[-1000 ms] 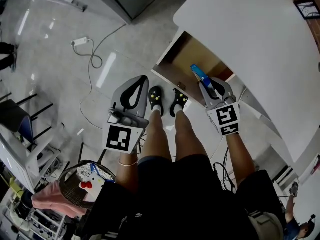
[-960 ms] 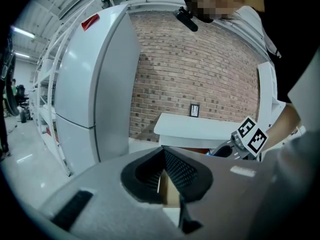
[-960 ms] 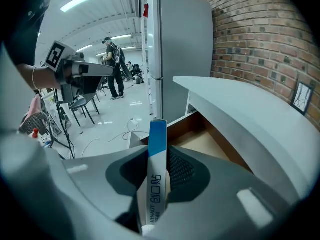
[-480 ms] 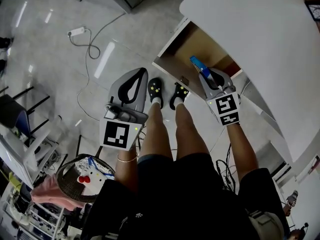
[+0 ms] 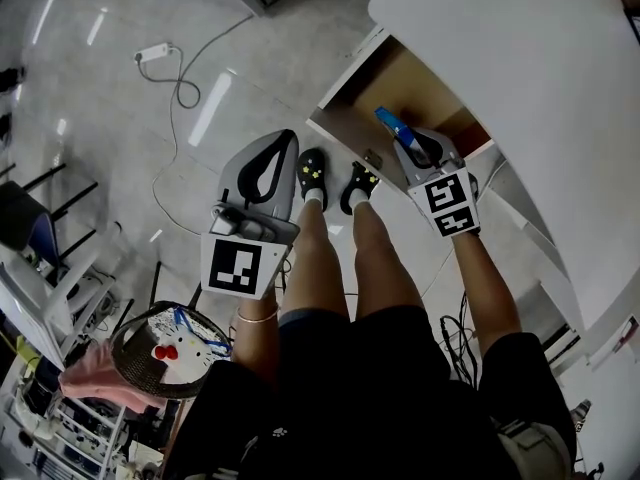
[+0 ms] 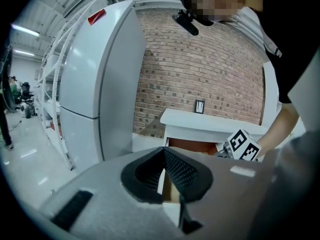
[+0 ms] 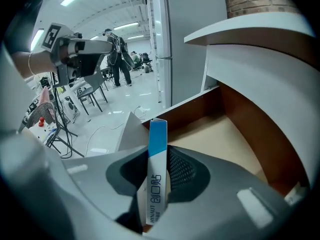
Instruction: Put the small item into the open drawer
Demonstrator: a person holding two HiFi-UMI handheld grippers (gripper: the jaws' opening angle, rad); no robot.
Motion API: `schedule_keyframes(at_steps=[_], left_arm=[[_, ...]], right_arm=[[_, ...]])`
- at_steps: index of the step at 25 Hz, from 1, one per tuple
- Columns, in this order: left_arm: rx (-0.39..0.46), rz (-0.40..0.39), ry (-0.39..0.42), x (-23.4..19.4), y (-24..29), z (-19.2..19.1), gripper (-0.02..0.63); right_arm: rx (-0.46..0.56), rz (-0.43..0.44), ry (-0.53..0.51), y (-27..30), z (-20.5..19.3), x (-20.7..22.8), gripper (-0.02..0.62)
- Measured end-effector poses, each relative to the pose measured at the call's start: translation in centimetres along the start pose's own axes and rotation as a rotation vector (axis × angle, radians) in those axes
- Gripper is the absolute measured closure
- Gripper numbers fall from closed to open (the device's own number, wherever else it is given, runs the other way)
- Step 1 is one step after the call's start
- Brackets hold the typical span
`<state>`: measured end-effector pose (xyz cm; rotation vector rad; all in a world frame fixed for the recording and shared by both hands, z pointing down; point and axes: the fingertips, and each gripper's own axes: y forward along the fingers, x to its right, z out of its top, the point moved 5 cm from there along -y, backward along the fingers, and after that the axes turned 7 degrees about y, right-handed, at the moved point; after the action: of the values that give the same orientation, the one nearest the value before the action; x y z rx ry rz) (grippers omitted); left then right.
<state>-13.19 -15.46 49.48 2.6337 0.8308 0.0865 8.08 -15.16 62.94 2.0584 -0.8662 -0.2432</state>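
Observation:
The small item is a slim blue-and-white box [image 7: 156, 174] standing upright between the pads of my right gripper [image 7: 159, 151], which is shut on it. In the head view that right gripper [image 5: 405, 140] holds the box [image 5: 392, 126] over the front edge of the open drawer [image 5: 372, 90], whose brown inside [image 7: 220, 134] shows nothing in it. My left gripper [image 5: 283, 140] hangs over the floor left of the person's feet, shut with nothing in it. In the left gripper view its tips [image 6: 164, 149] meet.
The drawer sits under a white desk top [image 5: 520, 78]. A tall grey fridge [image 6: 95, 84] stands left of the desk. A power strip and cable [image 5: 160, 56] lie on the floor. A round basket [image 5: 165, 353] and chairs [image 5: 30, 233] stand at the left.
The right gripper has edged slightly forward with the box over the drawer's front. The left gripper has stayed about where it was.

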Motion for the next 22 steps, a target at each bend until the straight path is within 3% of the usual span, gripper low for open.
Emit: schedule_keyframes(at_steps=[22], left_arm=[[0.009,0.042,-0.046,-0.6,0.1,-1.4,0.615]], right_arm=[[-0.160,0.037,-0.051,6.2,-3.0,-0.1,0.500]])
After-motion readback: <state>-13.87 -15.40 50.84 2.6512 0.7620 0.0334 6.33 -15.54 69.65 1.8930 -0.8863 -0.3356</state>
